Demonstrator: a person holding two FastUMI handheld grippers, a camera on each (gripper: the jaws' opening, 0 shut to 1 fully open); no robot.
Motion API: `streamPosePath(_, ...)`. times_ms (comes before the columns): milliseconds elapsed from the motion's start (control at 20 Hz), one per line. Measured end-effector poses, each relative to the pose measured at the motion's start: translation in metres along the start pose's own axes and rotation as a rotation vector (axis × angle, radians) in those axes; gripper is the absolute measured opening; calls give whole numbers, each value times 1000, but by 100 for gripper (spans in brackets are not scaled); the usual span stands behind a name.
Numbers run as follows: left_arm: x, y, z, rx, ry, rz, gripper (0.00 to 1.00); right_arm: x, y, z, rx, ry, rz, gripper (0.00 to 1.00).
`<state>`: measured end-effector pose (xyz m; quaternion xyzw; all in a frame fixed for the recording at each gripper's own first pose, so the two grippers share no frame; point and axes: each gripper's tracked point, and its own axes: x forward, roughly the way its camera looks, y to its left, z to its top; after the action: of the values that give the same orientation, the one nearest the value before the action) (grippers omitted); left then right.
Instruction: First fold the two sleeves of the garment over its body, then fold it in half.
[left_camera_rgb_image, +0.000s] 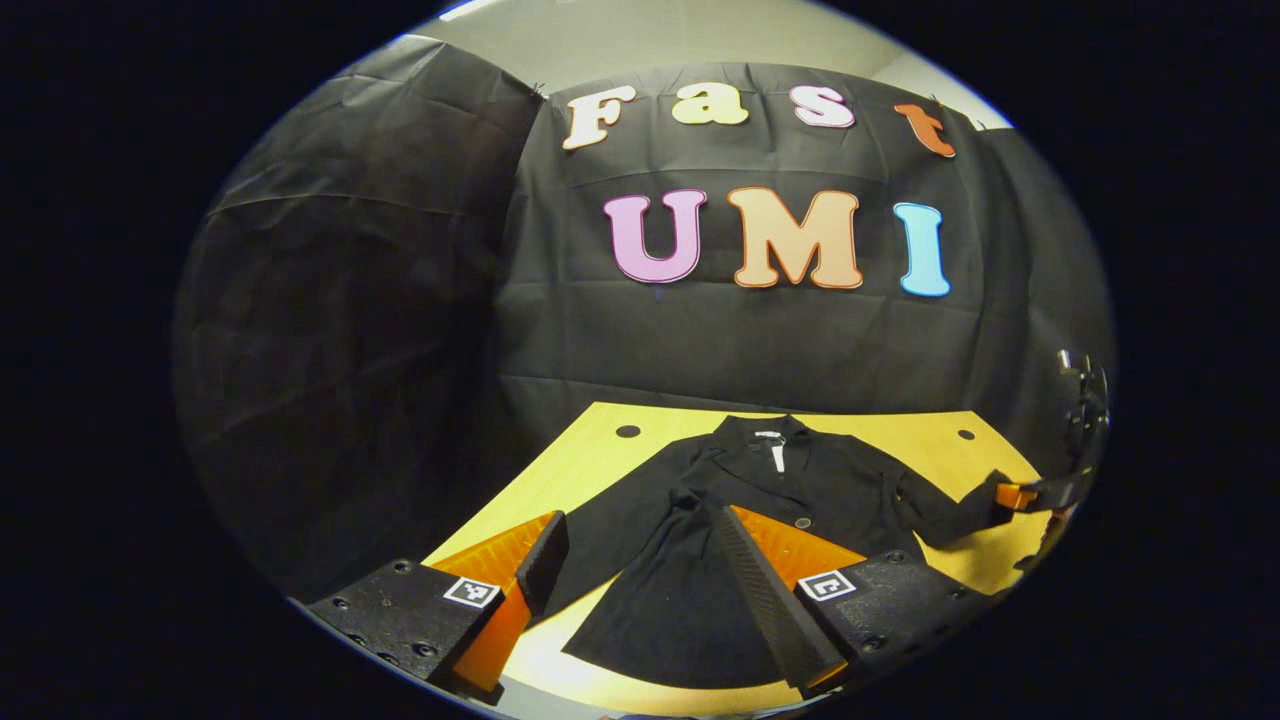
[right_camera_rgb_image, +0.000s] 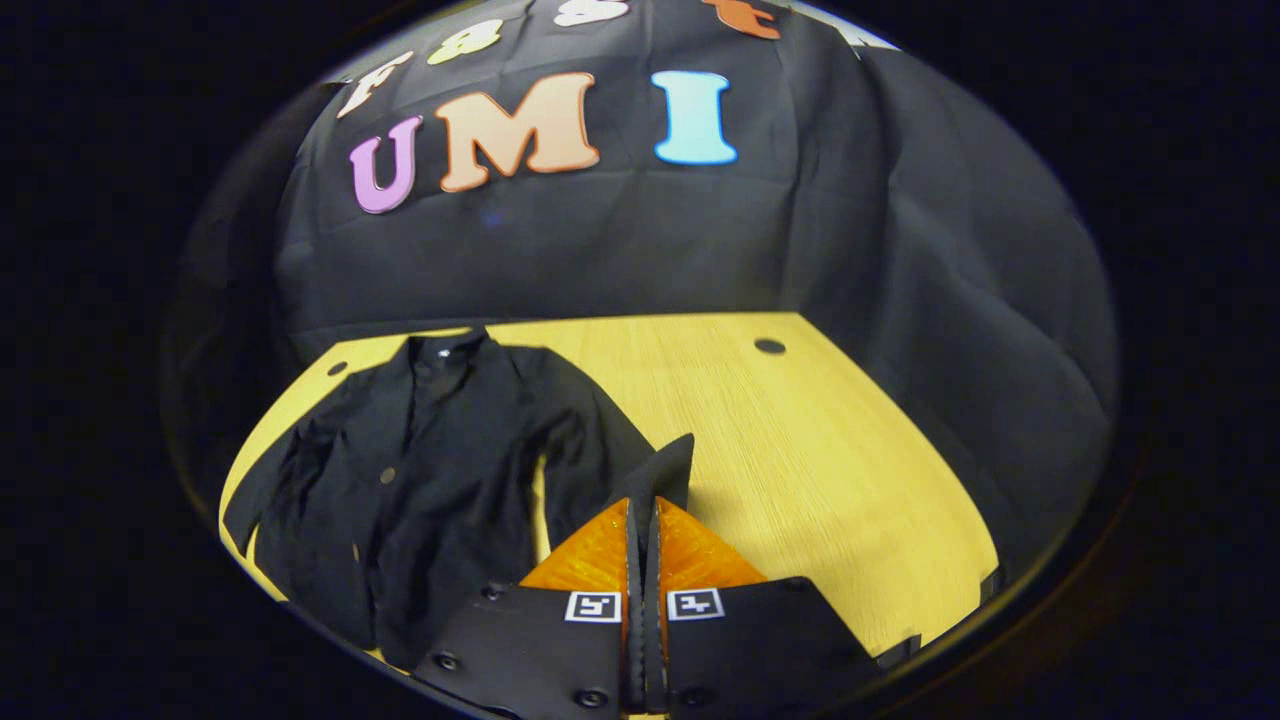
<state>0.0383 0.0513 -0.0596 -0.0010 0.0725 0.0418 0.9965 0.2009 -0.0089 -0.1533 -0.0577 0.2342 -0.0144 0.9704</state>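
Note:
A black jacket (left_camera_rgb_image: 790, 490) lies face up on the yellow table (left_camera_rgb_image: 600, 440), collar toward the far wall. My left gripper (left_camera_rgb_image: 640, 520) hovers open over the jacket's near left part, its fingers apart and nothing between them. At the far right of the left gripper view, the right gripper (left_camera_rgb_image: 1010, 495) pinches the end of one sleeve (left_camera_rgb_image: 950, 515). In the right gripper view the jacket (right_camera_rgb_image: 430, 470) spreads to the left, and my right gripper (right_camera_rgb_image: 642, 505) is shut on the sleeve cuff (right_camera_rgb_image: 662, 462), which sticks up past the fingertips.
The black cloth wall (left_camera_rgb_image: 700, 340) closes off the back and sides of the table. Small round holes (left_camera_rgb_image: 628, 431) (right_camera_rgb_image: 769, 346) mark the tabletop's far corners. Bare yellow table (right_camera_rgb_image: 820, 470) stretches to the right of the jacket in the right gripper view.

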Motion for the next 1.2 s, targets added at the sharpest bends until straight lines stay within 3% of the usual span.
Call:
streamPosePath(300, 25, 22, 9, 20, -19, -47, 93, -5, 113, 76, -84, -115, 119, 2)
streamPosePath(700, 38, 53, -8, -14, 24, -63, 93, 1, 273, 112, -246, -168, 306, 2)
streamPosePath(900, 42, 69, -18, -20, 57, -70, 93, 11, 349, 106, -362, -162, 393, 2)
streamPosePath(1200, 48, 88, -30, -33, 93, -62, 93, 10, 418, 32, -642, -77, 478, 2)
